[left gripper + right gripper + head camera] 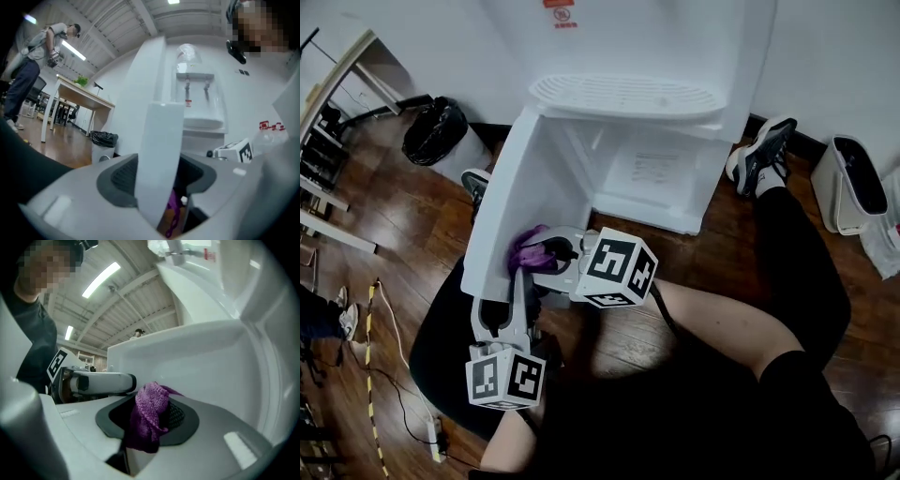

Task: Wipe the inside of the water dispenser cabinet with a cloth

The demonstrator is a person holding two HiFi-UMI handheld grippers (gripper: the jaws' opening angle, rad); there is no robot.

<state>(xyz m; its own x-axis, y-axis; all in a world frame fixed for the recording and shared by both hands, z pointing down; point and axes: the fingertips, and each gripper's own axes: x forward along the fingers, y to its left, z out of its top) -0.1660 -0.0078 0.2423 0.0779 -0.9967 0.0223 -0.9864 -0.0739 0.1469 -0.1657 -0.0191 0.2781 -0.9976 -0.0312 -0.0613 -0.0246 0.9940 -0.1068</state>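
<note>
We are looking at the water dispenser (pixel 675 56) with its cabinet door (pixel 511 187) swung open. The cabinet (pixel 647 173) is showing white walls and a printed sheet on its back wall. A bin (pixel 436 131) lined with a black bag is standing to the left. The right gripper (pixel 546 251) is clamping the purple cloth (pixel 150 416), which is bunched, nubbly and drooping just outside the cabinet beside the door. The left gripper (pixel 518 279) is closing on the door's edge.
</note>
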